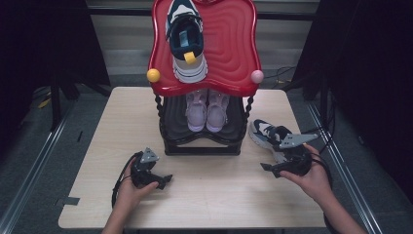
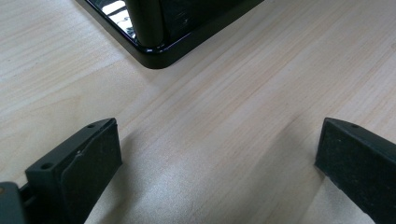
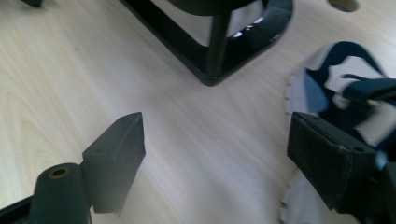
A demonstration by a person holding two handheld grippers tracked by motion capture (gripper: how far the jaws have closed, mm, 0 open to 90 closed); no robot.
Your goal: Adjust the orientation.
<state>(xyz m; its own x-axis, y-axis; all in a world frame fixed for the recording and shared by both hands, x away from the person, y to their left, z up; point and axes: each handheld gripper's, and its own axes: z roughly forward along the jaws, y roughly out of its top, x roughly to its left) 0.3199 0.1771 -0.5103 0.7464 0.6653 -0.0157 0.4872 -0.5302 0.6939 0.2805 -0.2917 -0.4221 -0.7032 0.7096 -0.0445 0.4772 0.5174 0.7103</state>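
Note:
A two-tier shoe rack (image 1: 202, 141) stands at the table's far middle, with a red top shelf (image 1: 234, 44) and a black lower shelf. A navy and white sneaker (image 1: 186, 39) lies on the red shelf. A pink pair of shoes (image 1: 207, 111) sits on the lower shelf. A second navy and white sneaker (image 1: 268, 134) (image 3: 336, 88) lies on the table right of the rack. My right gripper (image 1: 269, 168) (image 3: 219, 158) is open, its right jaw beside this sneaker. My left gripper (image 1: 165, 181) (image 2: 219, 158) is open over bare wood, near the rack's front left corner (image 2: 156, 53).
The light wooden table (image 1: 209, 195) has free room in front of the rack. Yellow (image 1: 153, 75) and pink (image 1: 257, 76) balls cap the red shelf's front corners. Dark curtains and metal rails flank the table. Cables trail from both grippers.

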